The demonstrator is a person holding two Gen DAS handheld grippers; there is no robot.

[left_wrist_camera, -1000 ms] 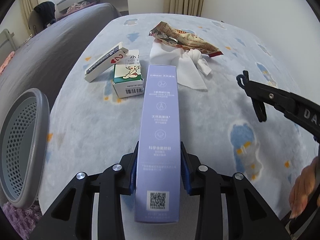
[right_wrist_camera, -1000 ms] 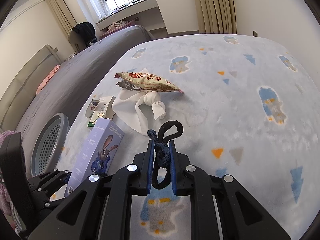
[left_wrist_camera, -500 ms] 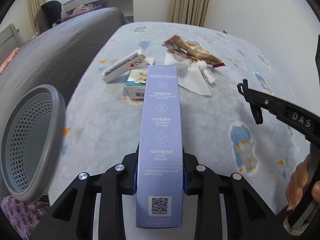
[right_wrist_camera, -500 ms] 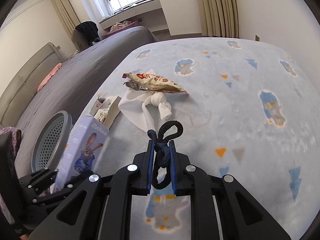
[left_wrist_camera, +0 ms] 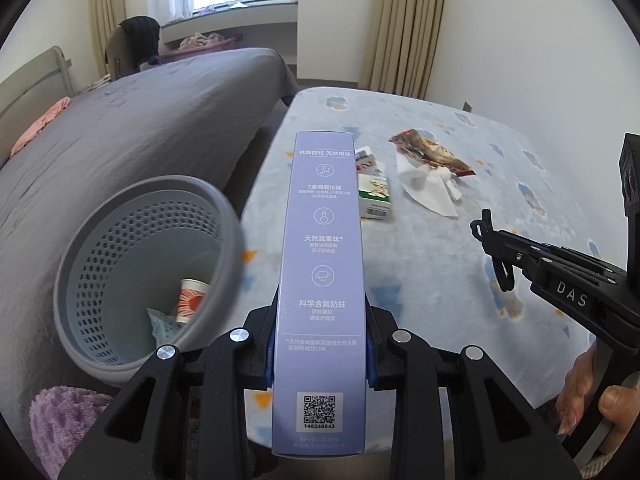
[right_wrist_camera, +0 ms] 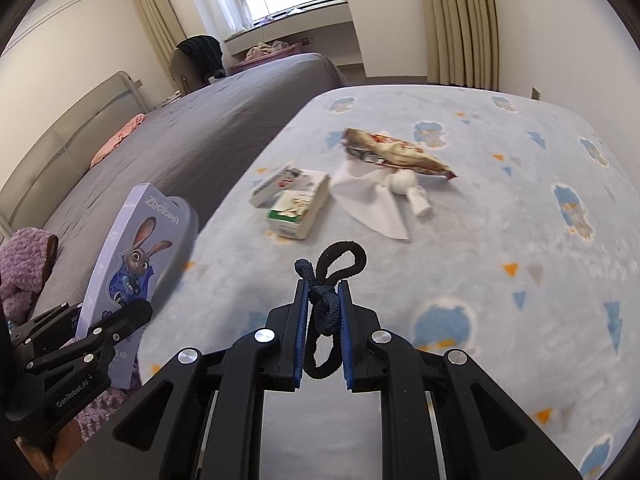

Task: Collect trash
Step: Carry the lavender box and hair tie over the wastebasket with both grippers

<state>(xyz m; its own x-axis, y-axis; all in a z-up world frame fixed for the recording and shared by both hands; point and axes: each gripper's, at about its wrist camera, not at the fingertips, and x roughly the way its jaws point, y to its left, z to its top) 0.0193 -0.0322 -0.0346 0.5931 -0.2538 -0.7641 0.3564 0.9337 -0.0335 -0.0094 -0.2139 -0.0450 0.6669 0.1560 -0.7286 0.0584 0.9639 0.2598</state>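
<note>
Now left tongs [left_wrist_camera: 320,356] clamp the purple box [left_wrist_camera: 322,264]; right tongs [right_wrist_camera: 322,312] pinch a dark cord [right_wrist_camera: 324,300].

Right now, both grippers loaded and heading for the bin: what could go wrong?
1. The left gripper pinches the long purple box only near its back end; most of it sticks out forward, so it may pivot or catch the grey basket rim.
2. The right gripper holds the dark hair tie by its knot, loops dangling; it could snag on the pads at release.
3. The grippers are close together; they could collide over the basket.
</note>
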